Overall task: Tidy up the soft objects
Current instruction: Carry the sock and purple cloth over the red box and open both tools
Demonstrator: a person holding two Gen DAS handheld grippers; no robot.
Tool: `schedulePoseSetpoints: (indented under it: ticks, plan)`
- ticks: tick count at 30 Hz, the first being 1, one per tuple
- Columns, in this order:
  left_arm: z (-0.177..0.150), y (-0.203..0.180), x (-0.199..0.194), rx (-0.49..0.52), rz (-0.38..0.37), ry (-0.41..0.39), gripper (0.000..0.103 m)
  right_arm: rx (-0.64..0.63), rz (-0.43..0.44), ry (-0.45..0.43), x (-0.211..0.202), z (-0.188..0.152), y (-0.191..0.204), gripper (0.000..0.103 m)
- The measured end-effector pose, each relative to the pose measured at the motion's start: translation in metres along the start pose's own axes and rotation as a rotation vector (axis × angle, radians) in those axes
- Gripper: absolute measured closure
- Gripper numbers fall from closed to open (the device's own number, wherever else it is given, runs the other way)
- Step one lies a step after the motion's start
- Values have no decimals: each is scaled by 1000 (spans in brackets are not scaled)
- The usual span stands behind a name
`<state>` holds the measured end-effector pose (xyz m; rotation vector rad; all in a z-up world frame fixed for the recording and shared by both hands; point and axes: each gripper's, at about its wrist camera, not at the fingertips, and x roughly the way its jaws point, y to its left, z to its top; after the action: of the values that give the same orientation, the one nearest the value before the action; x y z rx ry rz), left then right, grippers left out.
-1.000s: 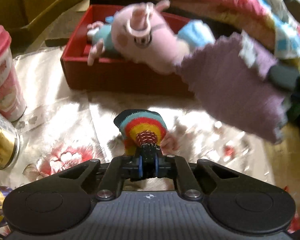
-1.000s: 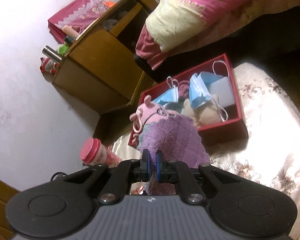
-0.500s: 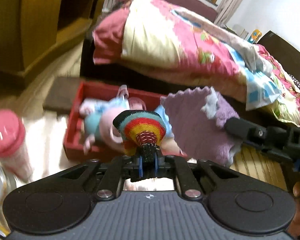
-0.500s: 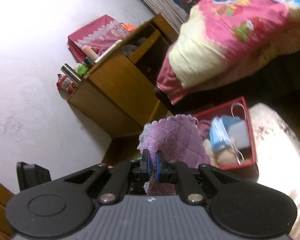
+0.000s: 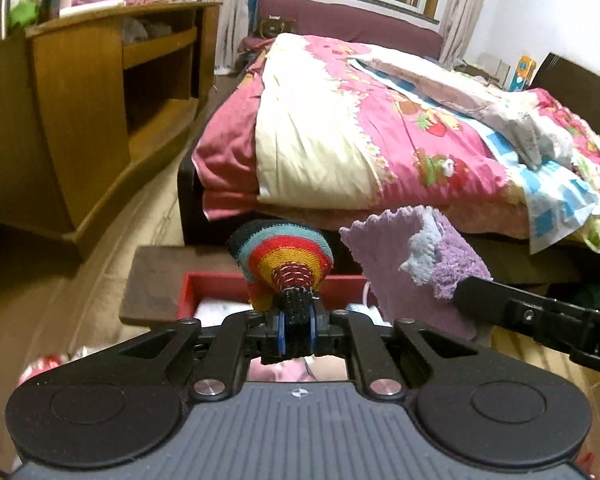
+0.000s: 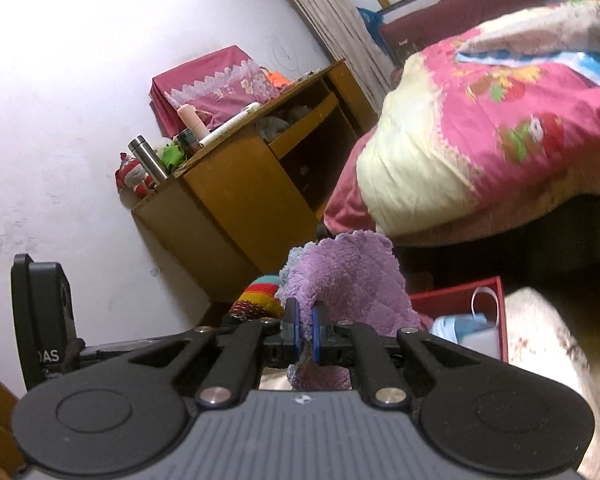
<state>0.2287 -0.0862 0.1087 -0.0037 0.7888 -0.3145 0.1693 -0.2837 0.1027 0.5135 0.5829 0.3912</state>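
Note:
My left gripper [image 5: 296, 330] is shut on a rainbow-striped knitted sock [image 5: 286, 258] and holds it up in the air above the red box [image 5: 216, 284]. My right gripper [image 6: 304, 330] is shut on a purple quilted cloth [image 6: 348, 280], also raised. In the left wrist view the cloth [image 5: 404, 276] hangs to the right of the sock, from the other gripper's black arm. In the right wrist view the sock [image 6: 260, 296] shows just left of the cloth. The red box [image 6: 460, 300] holds blue face masks [image 6: 456, 328].
A bed with a pink and cream quilt [image 5: 360, 128] stands behind the box. A wooden cabinet [image 5: 80, 92] with open shelves is at the left. A dark board [image 5: 156, 284] lies on the floor by the box. A pale floral mat [image 6: 540, 348] lies beside the box.
Both grippers have lifted and tilted upward with the sock and the cloth. The pig plush and most of the box have dropped out of the left view; the bedroom now fills it.

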Motion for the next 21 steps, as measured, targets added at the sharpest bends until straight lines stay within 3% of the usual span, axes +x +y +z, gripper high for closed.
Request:
schedulePoseSetpoints:
  ticks: [9,21]
  plan:
    - [18,5,66,35,91,68,96,-34,-94,85,64,16,-9,103]
    - [2,31,134,16,140,176,93,0,-197,214,148,1,-52,103]
